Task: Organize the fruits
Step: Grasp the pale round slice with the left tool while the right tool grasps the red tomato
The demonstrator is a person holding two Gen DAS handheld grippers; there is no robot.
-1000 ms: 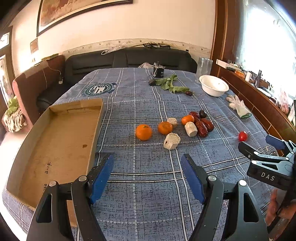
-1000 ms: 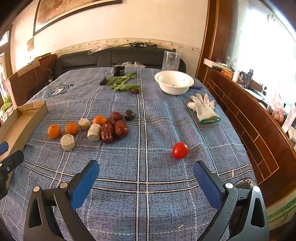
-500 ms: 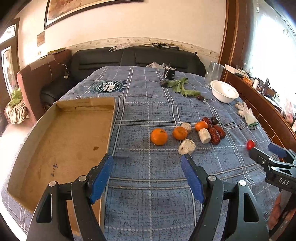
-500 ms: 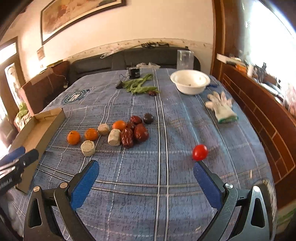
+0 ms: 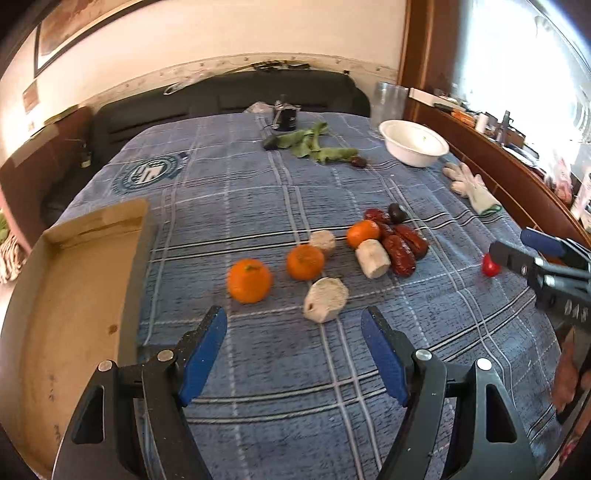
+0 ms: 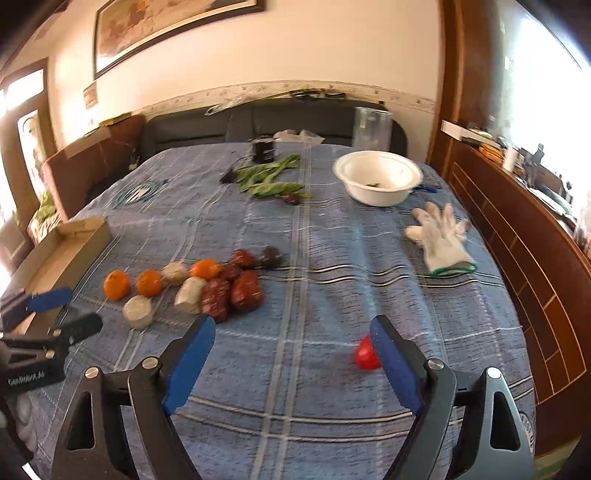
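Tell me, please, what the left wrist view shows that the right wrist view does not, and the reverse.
Only the left wrist view shows the cardboard tray's bare floor and the left gripper's own jaws, open and empty over the cloth. Only the right wrist view shows the tomato close against the right gripper's right finger, the bowl's inside, and the wall picture nearly whole. The right jaws have just been closing, nothing gripped. Both show the oranges, the dark red fruits, the greens and the glove.

Blue plaid tablecloth (image 5: pixel 295 206), orange tangerines (image 5: pixel 249 280)
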